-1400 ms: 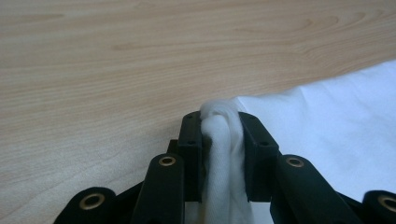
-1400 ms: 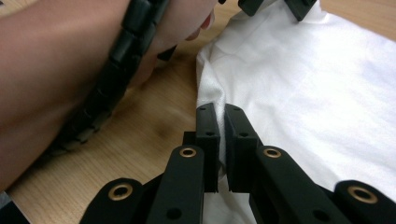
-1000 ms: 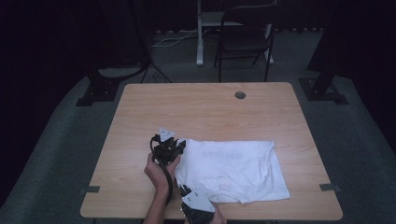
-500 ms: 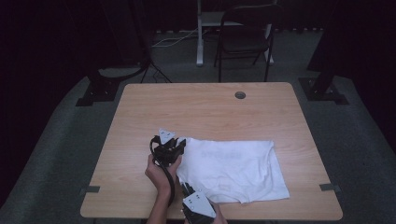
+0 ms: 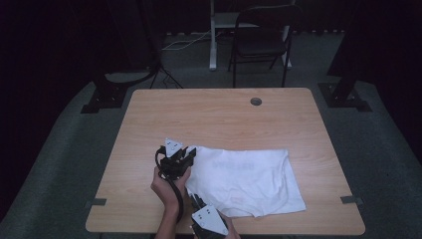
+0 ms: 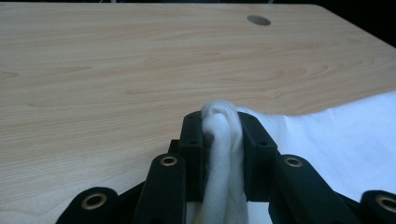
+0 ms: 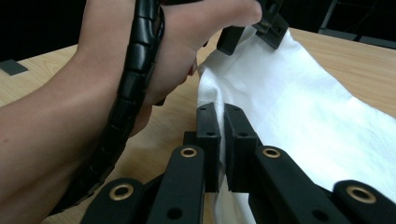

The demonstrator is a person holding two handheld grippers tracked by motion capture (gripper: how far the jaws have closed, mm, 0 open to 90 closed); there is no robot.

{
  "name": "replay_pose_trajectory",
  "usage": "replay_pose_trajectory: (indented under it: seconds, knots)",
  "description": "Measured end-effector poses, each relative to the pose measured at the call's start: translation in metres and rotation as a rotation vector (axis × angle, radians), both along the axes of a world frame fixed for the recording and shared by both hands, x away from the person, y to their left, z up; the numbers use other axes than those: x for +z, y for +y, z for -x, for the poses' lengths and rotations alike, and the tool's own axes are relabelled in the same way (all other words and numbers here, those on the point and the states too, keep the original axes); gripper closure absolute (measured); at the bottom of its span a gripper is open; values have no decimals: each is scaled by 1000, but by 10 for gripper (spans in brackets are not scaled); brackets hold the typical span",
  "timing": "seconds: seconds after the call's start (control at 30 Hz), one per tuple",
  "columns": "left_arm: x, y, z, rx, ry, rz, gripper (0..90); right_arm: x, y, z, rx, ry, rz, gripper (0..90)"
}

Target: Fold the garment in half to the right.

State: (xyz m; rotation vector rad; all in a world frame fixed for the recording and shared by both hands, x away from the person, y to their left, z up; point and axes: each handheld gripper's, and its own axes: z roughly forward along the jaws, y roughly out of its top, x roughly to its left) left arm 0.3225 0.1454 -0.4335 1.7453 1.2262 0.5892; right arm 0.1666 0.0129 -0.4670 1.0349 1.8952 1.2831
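White cloth [image 5: 244, 181], a folded garment by the look of it, lies flat on the near right part of the wooden table [image 5: 219, 119]. Its left edge is lifted off the surface at two spots.

Left gripper [image 5: 185, 158], far end of that edge: jaws closed most of the way on a bunched corner of the cloth. In the left gripper view the fabric [image 6: 222, 140] is squeezed into a thick roll between the two black jaws, with the top of the roll poking out above them. The person's left hand [image 5: 166, 185] wraps the gripper body from below, cable looping past the wrist.

Right gripper [image 5: 195, 201], at the near table edge, grey plate on top. In the right gripper view its jaws are pressed almost together, a thin layer of the cloth's edge [image 7: 220, 140] pinched between them. Beyond, that view shows the left hand [image 7: 187, 42] and its gripper holding the same edge higher up.

Small round hole [image 5: 256, 101] in the tabletop far side. Folding chair [image 5: 261, 42] stands beyond the table.
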Motion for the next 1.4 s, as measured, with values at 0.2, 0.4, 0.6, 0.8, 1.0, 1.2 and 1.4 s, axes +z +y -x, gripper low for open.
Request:
replay_pose_trajectory:
  seconds: [0.2, 0.4, 0.6, 0.8, 1.0, 1.2, 1.4]
  knots:
    - [3, 3, -1, 1, -3, 9, 745, 2, 3, -2, -7, -19, 0, 864]
    - [2, -5, -4, 0, -3, -7, 745, 1, -7, -4, -47, -30, -10, 864]
    - [1, -15, -1, 18, -25, -28, 746, -2, -19, -5, -80, -21, -22, 863]
    - [1, -22, -1, 8, -33, -28, 746, -6, -23, -4, -94, -21, -23, 864]
    - [1, -30, -4, -17, -33, -37, 746, -6, -27, -6, -108, -19, -27, 863]
    - [0, -37, -8, -39, -26, -45, 746, -5, -29, -6, -116, -14, -24, 863]
    - [-2, -37, -8, -35, -23, -38, 746, -5, -29, -5, -117, -22, -20, 862]
